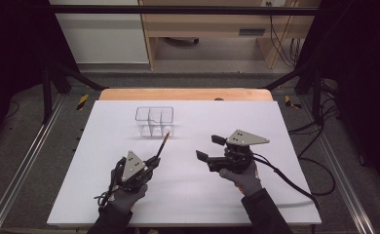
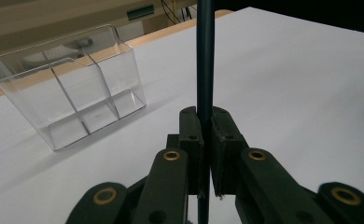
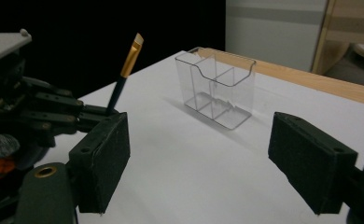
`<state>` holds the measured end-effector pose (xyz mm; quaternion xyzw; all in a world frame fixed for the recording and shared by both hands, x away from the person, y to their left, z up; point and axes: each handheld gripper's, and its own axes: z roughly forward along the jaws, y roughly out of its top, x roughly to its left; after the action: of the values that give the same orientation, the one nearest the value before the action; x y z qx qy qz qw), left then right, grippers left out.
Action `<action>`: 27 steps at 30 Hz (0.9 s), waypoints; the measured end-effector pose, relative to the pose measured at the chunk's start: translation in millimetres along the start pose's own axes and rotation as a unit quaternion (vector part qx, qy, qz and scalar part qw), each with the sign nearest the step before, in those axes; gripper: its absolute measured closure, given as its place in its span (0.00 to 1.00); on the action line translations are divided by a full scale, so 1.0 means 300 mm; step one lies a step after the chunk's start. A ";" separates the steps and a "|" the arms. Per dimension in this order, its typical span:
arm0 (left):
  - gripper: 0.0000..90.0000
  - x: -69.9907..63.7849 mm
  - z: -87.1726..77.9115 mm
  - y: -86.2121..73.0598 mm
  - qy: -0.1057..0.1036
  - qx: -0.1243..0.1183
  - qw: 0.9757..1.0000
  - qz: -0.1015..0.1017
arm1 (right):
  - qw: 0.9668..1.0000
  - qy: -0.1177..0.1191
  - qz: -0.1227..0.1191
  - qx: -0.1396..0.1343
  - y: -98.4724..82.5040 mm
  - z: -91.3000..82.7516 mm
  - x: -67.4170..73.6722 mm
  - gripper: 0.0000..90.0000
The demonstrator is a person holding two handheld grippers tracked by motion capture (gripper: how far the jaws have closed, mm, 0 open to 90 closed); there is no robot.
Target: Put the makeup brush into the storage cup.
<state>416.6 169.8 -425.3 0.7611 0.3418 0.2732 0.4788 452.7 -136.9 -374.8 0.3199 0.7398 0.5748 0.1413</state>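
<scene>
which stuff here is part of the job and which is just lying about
In the job:
- paintbrush, clamped in the left claw
- clear divided holder
- right claw, open and holding nothing

Lying about:
- wooden furniture beyond the table
- cables on the floor

I see a slim dark-handled brush (image 1: 162, 146) with a gold ferrule and angled pale tip, clamped at its handle, tilted up toward the clear, upright three-compartment organizer (image 1: 154, 121) just beyond.

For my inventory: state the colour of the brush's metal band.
Gold, on the brush; the right gripper view shows it best.
</scene>
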 end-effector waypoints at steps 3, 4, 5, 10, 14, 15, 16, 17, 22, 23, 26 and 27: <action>0.93 -0.012 0.004 -0.001 0.004 -0.003 1.000 -0.007 | 1.000 -0.002 0.004 -0.005 0.003 0.018 0.012 0.24; 0.93 -0.014 0.006 0.000 0.004 -0.004 1.000 -0.012 | 1.000 -0.002 0.007 -0.009 0.002 0.023 0.016 0.25; 0.93 -0.017 0.007 0.000 0.005 -0.006 1.000 -0.015 | 1.000 -0.003 0.009 -0.011 0.002 0.029 0.019 0.24; 0.93 -0.031 0.014 0.002 0.008 -0.008 1.000 -0.021 | 0.999 0.003 0.028 -0.018 -0.002 0.053 0.028 0.24; 0.93 -0.040 0.023 0.000 0.011 -0.007 1.000 -0.022 | 0.999 0.004 0.040 -0.021 -0.010 0.069 0.032 0.24; 0.93 -0.043 0.026 -0.001 0.011 -0.007 1.000 -0.024 | 0.999 0.006 0.043 -0.021 -0.013 0.072 0.033 0.24; 0.93 -0.045 0.028 -0.001 0.012 -0.008 1.000 -0.024 | 0.999 0.008 0.046 -0.022 -0.015 0.077 0.034 0.24; 0.93 -0.048 0.031 0.000 0.013 -0.007 1.000 -0.025 | 0.999 0.007 0.048 -0.024 -0.018 0.080 0.036 0.24; 0.93 -0.063 0.041 0.002 0.012 -0.007 1.000 -0.027 | 0.997 0.016 0.067 -0.033 -0.029 0.102 0.040 0.25; 0.93 -0.066 0.042 0.003 0.013 -0.008 0.999 -0.029 | 0.997 0.015 0.070 -0.034 -0.033 0.107 0.042 0.25; 0.93 -0.074 0.047 0.005 0.012 -0.008 0.999 -0.033 | 0.996 0.019 0.082 -0.041 -0.043 0.124 0.044 0.27; 0.93 -0.077 0.049 0.006 0.011 -0.007 0.999 -0.032 | 0.995 0.021 0.086 -0.042 -0.044 0.128 0.044 0.28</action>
<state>413.6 143.2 -431.5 0.7436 0.3692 0.2686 0.4885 460.8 -101.1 -396.6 0.3635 0.6878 0.6221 0.0889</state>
